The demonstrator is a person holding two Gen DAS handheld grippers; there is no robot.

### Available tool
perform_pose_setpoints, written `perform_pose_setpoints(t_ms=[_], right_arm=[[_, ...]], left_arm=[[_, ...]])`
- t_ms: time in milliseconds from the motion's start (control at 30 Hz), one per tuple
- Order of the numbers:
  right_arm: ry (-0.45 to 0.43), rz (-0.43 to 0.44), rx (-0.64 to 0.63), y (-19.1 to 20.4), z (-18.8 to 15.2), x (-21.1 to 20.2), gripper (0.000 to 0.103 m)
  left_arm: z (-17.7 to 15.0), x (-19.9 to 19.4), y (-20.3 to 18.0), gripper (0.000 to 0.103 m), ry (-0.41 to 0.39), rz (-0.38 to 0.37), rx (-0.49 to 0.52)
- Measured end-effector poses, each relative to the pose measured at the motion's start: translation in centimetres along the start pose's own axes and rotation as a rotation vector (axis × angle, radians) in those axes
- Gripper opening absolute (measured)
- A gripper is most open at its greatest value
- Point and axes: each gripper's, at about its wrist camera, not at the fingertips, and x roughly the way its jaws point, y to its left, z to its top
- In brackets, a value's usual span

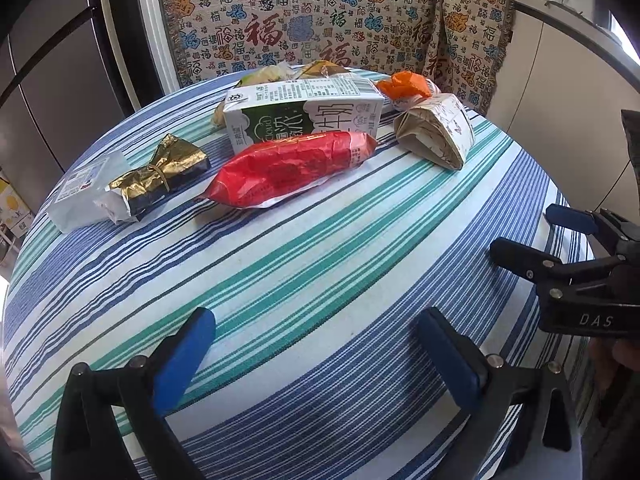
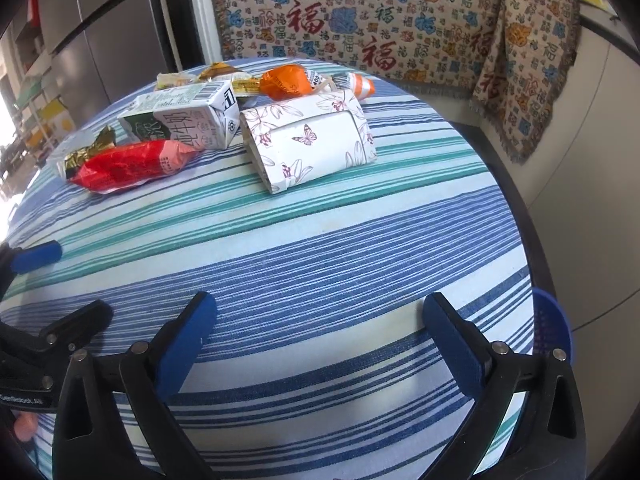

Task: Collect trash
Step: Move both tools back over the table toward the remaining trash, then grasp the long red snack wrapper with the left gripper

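Note:
Trash lies at the far side of a round table with a striped cloth (image 1: 320, 264): a red snack wrapper (image 1: 288, 168), a white and green milk carton (image 1: 300, 114), a gold foil wrapper tied beside a white packet (image 1: 160, 168), a folded floral paper box (image 1: 438, 130) and an orange wrapper (image 1: 404, 84). My left gripper (image 1: 316, 320) stands open over bare cloth near the front, nothing between its fingers. My right gripper (image 2: 320, 308) is also open and empty over the blue stripes, well short of the floral box (image 2: 312, 140). The red wrapper (image 2: 128, 164) and carton (image 2: 184, 120) lie to its left.
A patterned blanket (image 1: 320, 20) covers a sofa behind the table. A grey cabinet (image 1: 48, 100) stands at the left. More small wrappers (image 2: 224, 76) lie at the table's far edge. A blue mesh basket rim (image 2: 552, 328) shows past the table's right edge.

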Motion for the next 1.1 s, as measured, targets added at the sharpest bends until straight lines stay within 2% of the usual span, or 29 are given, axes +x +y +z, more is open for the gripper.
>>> perform_pose_setpoints(t_ms=[200,400,467,533,700,767,800,833,900,933,1100], right_arm=[[0.0,0.0,0.0,0.0,0.0,0.0,0.103],[0.0,0.0,-0.001,0.0,0.0,0.0,0.103],[-0.001,0.0,-0.001,-0.1,0.1,0.0,0.103],[-0.001,0.002,0.0,-0.1,0.1,0.0,0.103],[-0.009,0.026,0.016,-0.4,0.2,0.3,0.103],[-0.012,0.034,0.018,-0.6,0.2,0.3,0.103],[-0.012,0.037,0.018,-0.6,0.1,0.3,0.103],[-0.013,0.039,0.017,-0.7,0.1,0.2,0.103],[-0.012,0.041,0.012,-0.8,0.1,0.2,0.103],[-0.012,0.04,0.009,-0.9,0.1,0.2,0.103],[-0.008,0.016,-0.021,-0.9,-0.3,0.1,0.103]], left_arm=[[0.4,-0.6,0.9,0.103,0.005,-0.092,0.102],[6.1,-2.1,4.3,0.103,-0.096,-0.145,0.172],[8.1,-1.0,5.1,0.103,-0.069,-0.183,0.212],[9.5,0.4,5.1,0.103,-0.046,-0.186,0.262],[9.7,3.0,4.0,0.102,0.002,-0.179,0.363],[9.2,3.4,3.7,0.086,0.018,-0.173,0.384],[9.0,3.7,3.7,0.065,0.035,-0.171,0.379],[8.7,4.0,3.7,0.039,0.053,-0.17,0.362],[7.8,4.0,4.0,0.031,0.07,-0.185,0.313],[7.2,3.7,4.0,0.026,0.062,-0.167,0.283],[3.3,0.5,4.2,0.022,0.065,-0.099,0.054]])
